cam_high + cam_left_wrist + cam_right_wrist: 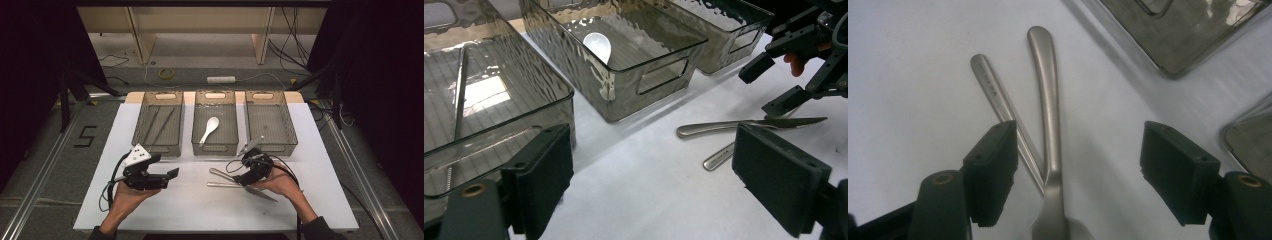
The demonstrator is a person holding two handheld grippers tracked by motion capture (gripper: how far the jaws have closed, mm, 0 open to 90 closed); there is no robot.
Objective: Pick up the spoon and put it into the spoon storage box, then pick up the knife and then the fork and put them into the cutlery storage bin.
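A steel knife [261,193] and a second steel utensil [223,175] lie crossed on the white table [200,210] in front of the bins. My right gripper [243,178] hangs just over them, jaws open. In the right gripper view the broad handle [1048,100] and the thin knife handle [993,90] run between the pads of that gripper [1078,175], and neither pad touches them. My left gripper [169,179] is held low at the left, open and empty [659,185], facing the knife [749,124] and the right gripper [771,85].
Three clear grey bins stand in a row at the back. The left bin [159,148] holds thin metal chopsticks [161,125]. A white spoon [210,129] lies in the middle bin [215,148]. The right bin [294,141] stands behind the right gripper. Cables lie on the floor beyond.
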